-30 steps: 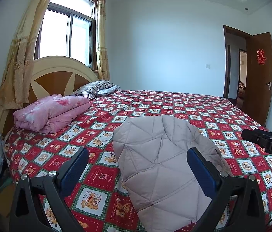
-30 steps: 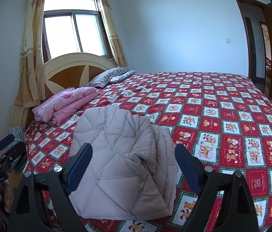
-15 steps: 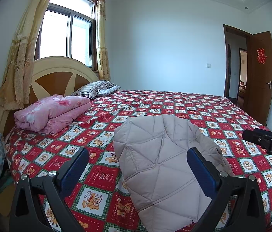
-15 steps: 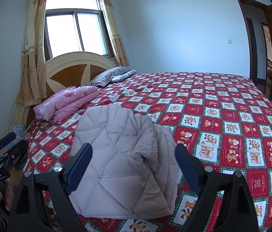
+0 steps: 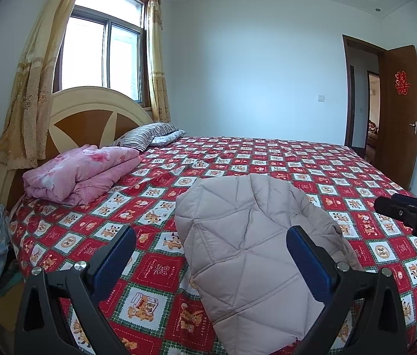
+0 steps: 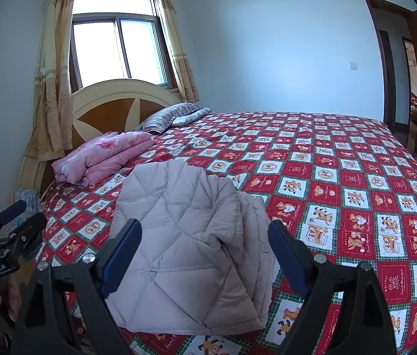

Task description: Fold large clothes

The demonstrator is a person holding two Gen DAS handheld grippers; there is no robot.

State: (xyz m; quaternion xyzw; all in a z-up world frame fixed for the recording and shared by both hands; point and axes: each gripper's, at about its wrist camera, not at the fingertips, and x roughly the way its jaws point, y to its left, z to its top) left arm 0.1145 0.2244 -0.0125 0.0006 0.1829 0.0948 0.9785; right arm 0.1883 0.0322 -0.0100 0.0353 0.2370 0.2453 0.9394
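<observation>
We see a pale pinkish-grey quilted jacket [image 5: 246, 242] lying folded into a compact bundle near the close edge of the bed [image 5: 312, 165], its stitched diamond panels facing up, layered edges stacked along its right side.

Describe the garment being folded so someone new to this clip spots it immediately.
Start at the big bed with the red teddy-bear checked cover. On its near edge lies the quilted jacket, folded into a bundle. Unlike the pink floral bedding by the headboard, it is plain pale grey-beige with diamond stitching.

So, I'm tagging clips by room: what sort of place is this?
A home bedroom, most likely: a large bed with a curved headboard, pillows, and a curtained window.
</observation>
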